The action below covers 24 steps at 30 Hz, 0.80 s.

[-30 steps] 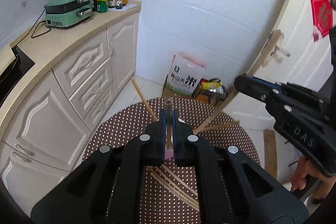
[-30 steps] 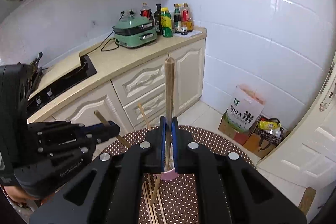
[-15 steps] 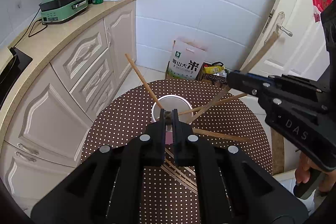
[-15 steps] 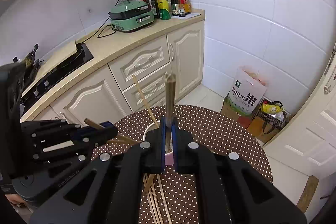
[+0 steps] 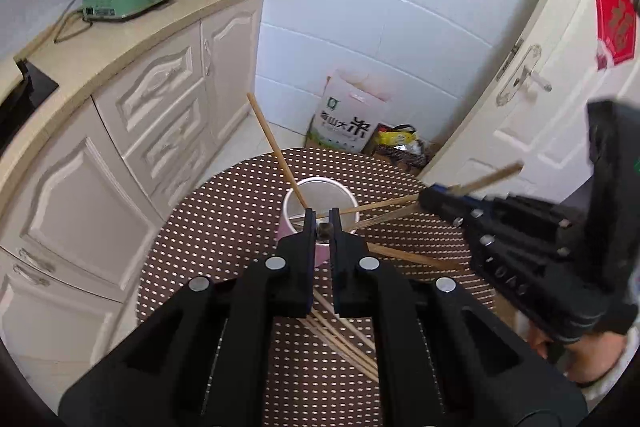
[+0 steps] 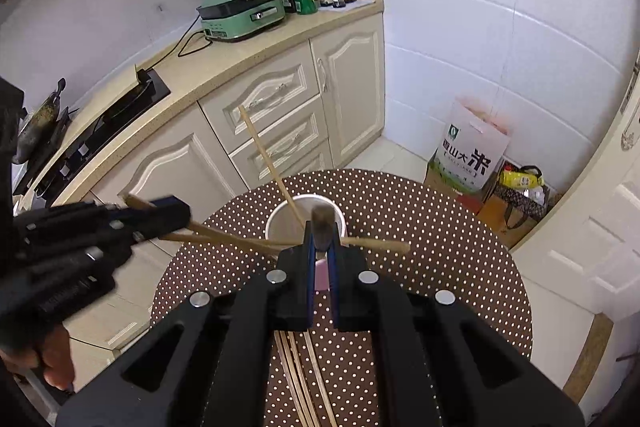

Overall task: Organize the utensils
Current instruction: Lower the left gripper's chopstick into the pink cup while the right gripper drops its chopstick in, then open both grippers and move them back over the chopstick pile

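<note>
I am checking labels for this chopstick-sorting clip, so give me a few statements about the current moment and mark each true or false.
1. Each gripper is shut on a chopstick. True: the left gripper and the right gripper each pinch one.
2. The cup lies tipped over. False: it stands upright on the dotted table.
3. One chopstick already leans in the cup. True.
4. No chopsticks remain on the table. False: loose chopsticks lie on it near the grippers.
5. The green appliance sits on the dotted table. False: it sits on the counter.
</note>
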Each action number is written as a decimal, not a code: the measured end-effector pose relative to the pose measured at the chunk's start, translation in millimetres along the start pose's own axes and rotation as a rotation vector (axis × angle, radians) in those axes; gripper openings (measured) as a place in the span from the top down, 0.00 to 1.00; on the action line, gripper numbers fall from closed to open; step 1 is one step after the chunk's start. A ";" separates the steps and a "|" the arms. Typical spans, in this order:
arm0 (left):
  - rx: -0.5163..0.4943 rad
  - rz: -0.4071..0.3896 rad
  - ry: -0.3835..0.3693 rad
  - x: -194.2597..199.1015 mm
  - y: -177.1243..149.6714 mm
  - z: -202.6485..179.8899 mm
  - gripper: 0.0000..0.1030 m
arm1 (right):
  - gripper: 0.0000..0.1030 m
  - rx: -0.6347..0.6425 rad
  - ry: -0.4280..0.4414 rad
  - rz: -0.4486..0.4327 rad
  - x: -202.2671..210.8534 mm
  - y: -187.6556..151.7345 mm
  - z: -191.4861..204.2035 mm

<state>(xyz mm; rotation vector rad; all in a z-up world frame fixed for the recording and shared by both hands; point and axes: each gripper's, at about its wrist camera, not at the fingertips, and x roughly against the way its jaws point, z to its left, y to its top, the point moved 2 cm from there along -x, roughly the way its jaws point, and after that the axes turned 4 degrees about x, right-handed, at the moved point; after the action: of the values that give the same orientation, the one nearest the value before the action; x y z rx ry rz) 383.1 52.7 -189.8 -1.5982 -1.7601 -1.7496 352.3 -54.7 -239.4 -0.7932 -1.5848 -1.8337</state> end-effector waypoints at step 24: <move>0.224 -0.071 -0.015 40.5 -8.5 41.8 0.40 | 0.79 -0.118 0.033 -0.013 20.3 -14.2 -8.8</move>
<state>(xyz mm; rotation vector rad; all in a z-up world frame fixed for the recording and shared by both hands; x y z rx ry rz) 382.4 110.0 -176.5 -1.4767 -1.9635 -1.5086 327.8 -62.6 -234.2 -0.8019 -1.4760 -1.9544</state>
